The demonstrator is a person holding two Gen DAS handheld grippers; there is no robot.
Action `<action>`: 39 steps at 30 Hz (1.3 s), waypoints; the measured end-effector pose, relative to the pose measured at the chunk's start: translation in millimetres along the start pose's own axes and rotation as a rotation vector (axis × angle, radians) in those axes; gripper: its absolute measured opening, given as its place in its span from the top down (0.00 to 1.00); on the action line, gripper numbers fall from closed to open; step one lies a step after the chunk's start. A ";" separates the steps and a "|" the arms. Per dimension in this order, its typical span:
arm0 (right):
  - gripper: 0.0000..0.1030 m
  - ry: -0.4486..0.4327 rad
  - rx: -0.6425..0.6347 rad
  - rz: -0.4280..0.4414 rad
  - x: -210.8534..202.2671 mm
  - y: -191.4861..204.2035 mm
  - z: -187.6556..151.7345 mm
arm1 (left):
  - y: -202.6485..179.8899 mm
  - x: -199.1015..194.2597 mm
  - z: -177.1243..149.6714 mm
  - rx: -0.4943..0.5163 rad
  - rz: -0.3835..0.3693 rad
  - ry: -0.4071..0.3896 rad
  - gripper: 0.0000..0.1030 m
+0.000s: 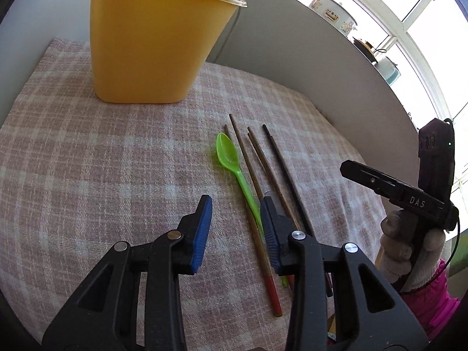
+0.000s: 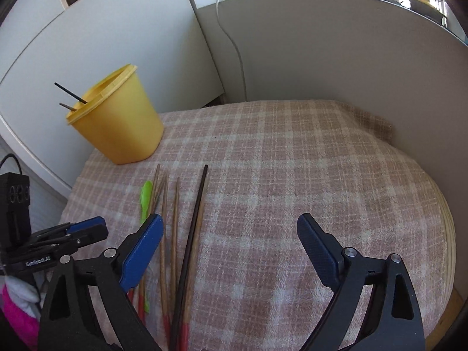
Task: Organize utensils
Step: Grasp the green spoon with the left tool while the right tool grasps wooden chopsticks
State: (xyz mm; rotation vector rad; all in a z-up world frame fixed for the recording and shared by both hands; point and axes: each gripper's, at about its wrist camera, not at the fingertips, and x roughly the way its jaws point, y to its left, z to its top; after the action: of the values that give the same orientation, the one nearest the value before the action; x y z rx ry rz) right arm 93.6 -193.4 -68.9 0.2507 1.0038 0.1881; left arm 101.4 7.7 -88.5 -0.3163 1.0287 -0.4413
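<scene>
Left wrist view shows the left gripper (image 1: 235, 222) low over a checked cloth (image 1: 102, 161) on the worktop, its jaws partly spread with nothing between them; one blue pad sits on the green spoon (image 1: 231, 161) and the chopsticks (image 1: 257, 161) lying side by side. The yellow container (image 1: 152, 44) stands farther back on the cloth. In the right wrist view the right gripper (image 2: 231, 251) has its jaws spread wide above the chopsticks, and 2 sticks (image 2: 70, 96) stand in the container.
</scene>
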 end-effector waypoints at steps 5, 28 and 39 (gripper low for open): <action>0.49 0.129 0.066 0.080 29.7 -6.6 -3.5 | -0.3 11.9 3.4 -0.007 -0.004 0.025 0.73; 0.78 0.207 0.038 0.212 59.0 36.2 5.1 | 5.4 51.0 30.3 -0.088 -0.039 0.086 0.80; 0.79 0.239 0.022 0.232 68.0 41.6 6.9 | 1.7 68.6 33.9 -0.105 -0.049 0.114 0.81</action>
State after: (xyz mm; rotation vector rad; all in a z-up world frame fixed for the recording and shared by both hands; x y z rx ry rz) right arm 133.5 -136.2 -108.2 0.3708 1.2132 0.4256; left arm 161.6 -23.1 -124.3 -0.4149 1.1596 -0.4542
